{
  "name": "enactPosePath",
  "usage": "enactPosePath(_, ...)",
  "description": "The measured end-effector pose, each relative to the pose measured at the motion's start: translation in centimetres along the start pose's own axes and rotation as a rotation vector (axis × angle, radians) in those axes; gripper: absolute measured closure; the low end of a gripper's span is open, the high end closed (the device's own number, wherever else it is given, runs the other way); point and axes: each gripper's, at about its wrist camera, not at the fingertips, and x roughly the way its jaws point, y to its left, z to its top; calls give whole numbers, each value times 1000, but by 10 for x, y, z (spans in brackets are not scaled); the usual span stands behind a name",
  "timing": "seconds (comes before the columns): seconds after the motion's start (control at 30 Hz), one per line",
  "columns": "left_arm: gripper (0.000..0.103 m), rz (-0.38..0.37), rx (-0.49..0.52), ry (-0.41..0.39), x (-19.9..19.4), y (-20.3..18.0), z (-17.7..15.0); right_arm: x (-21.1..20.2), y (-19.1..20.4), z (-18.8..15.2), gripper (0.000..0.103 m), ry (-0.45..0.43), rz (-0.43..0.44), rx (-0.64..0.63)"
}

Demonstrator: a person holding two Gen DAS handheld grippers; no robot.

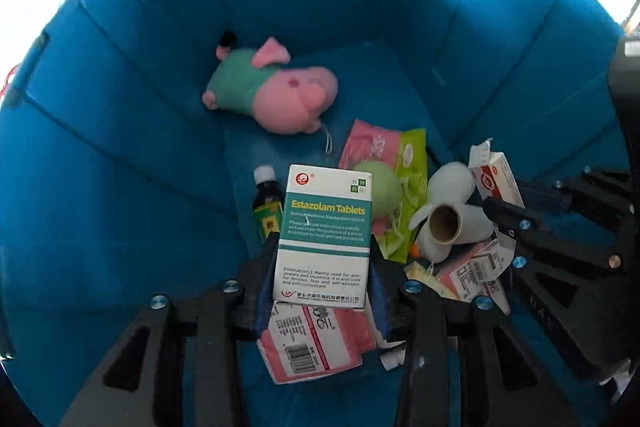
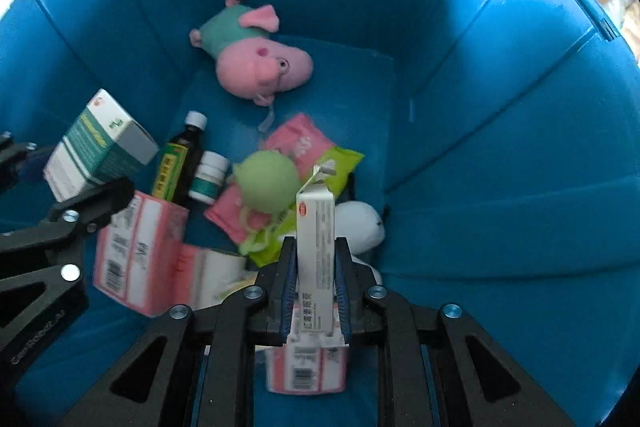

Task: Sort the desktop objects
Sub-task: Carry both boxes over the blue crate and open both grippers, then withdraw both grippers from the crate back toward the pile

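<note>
Both grippers are inside a deep blue bin (image 1: 120, 107). My left gripper (image 1: 322, 267) is shut on a white and teal Estazolam Tablets box (image 1: 326, 227), held above the bin floor; the box also shows in the right wrist view (image 2: 96, 147). My right gripper (image 2: 316, 267) is shut on a narrow white and red medicine box (image 2: 316, 239), which also shows in the left wrist view (image 1: 496, 179). On the floor lie a pink and green pig plush (image 1: 272, 87), a dark bottle (image 1: 266, 203) and pink medicine boxes (image 1: 316, 343).
The bin floor also holds a green ball toy (image 2: 268, 183) on pink and green packets (image 2: 296, 143), a small white pill bottle (image 2: 208, 177), a white plush (image 2: 358, 223) and a paper roll (image 1: 444, 223). The bin walls (image 2: 500, 107) rise steeply all around.
</note>
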Motion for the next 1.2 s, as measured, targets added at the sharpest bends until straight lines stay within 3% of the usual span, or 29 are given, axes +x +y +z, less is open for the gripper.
enactPosePath(0.07,64,9,-26,54,9,4,-2,3,1,-1,85,22,4,1)
enactPosePath(0.17,64,21,-56,71,11,11,0,-1,1,0,84,11,5,-1)
enactPosePath(0.27,64,-2,-72,65,10,17,1,-1,2,1,70,7,12,5)
enactPosePath(0.33,64,5,-73,61,9,16,1,0,3,2,47,9,10,-4)
enactPosePath(0.4,64,5,-74,60,10,16,3,-2,6,2,34,-4,11,-16)
enactPosePath(0.6,64,11,-60,53,9,15,3,-5,2,1,20,-18,12,1)
enactPosePath(0.7,64,24,-72,36,4,18,2,-11,2,2,18,-36,12,5)
enactPosePath(0.9,64,81,-69,-129,-45,23,-6,-56,-10,2,12,-187,49,63)
enactPosePath(1.07,64,63,-82,-333,-115,31,-33,-101,0,-13,5,-309,51,47)
enactPosePath(1.2,64,49,-122,-452,-157,46,-62,-139,21,-33,1,-427,98,30)
